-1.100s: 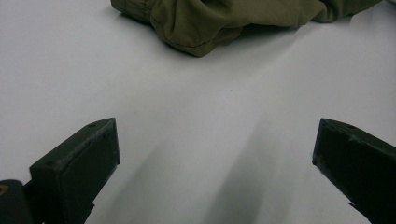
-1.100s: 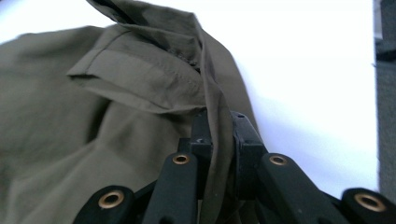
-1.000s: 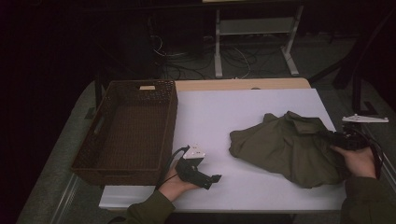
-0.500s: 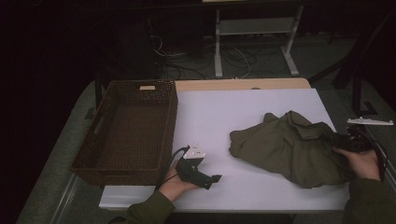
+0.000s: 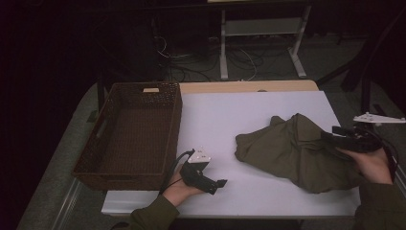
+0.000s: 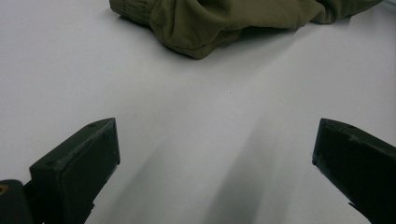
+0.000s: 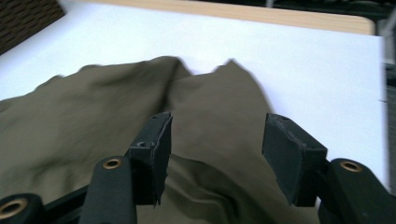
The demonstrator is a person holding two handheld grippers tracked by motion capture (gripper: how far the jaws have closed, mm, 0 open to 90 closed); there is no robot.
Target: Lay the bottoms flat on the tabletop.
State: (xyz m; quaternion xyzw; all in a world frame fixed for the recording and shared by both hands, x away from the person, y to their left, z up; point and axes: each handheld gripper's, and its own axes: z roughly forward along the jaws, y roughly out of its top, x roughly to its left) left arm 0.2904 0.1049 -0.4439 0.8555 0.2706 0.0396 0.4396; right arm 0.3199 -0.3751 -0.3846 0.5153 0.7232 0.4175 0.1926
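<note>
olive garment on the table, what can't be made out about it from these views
- Olive garment: its kind; bunched folds hide its shape in the high view.
- Its right edge: covered by the right claw and hand.
- Left gripper view: the top edge cuts it off.
- Right gripper view: cloth blurred, so contact with the fingers is unclear.

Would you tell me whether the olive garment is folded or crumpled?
Crumpled: the olive garment lies bunched in loose, uneven folds on the white table.
</note>
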